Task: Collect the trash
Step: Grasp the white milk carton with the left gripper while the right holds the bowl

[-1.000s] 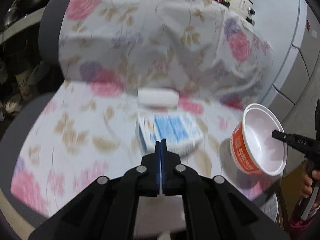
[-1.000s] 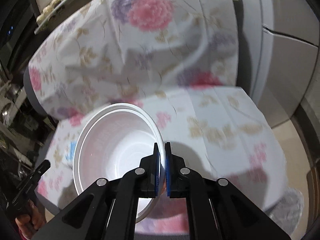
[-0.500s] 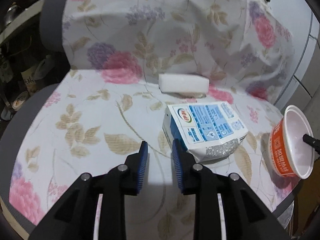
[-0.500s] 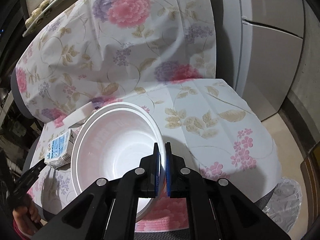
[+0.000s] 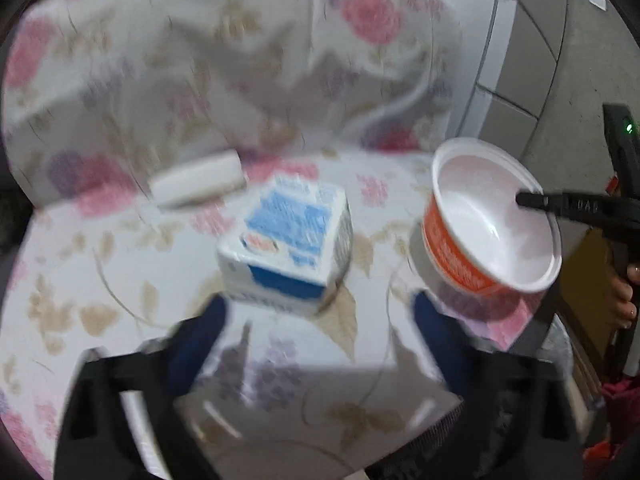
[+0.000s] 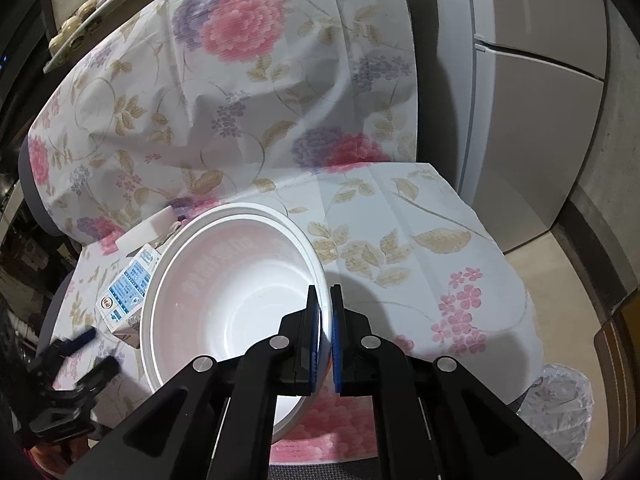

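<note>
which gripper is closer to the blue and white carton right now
Left. The left gripper has its jaws opening just short of the carton, not touching. The right gripper sits off to the side, clamped on the bowl rim.

1. Your bowl looks like thin plastic, smooth and faintly glossy white inside, with an orange printed outside.
2. The carton is printed paperboard, blue and white.
3. The floral cover is creased, matt cloth.
4. Your right gripper is matt black plastic with blue pads and shiny metal pins.
</note>
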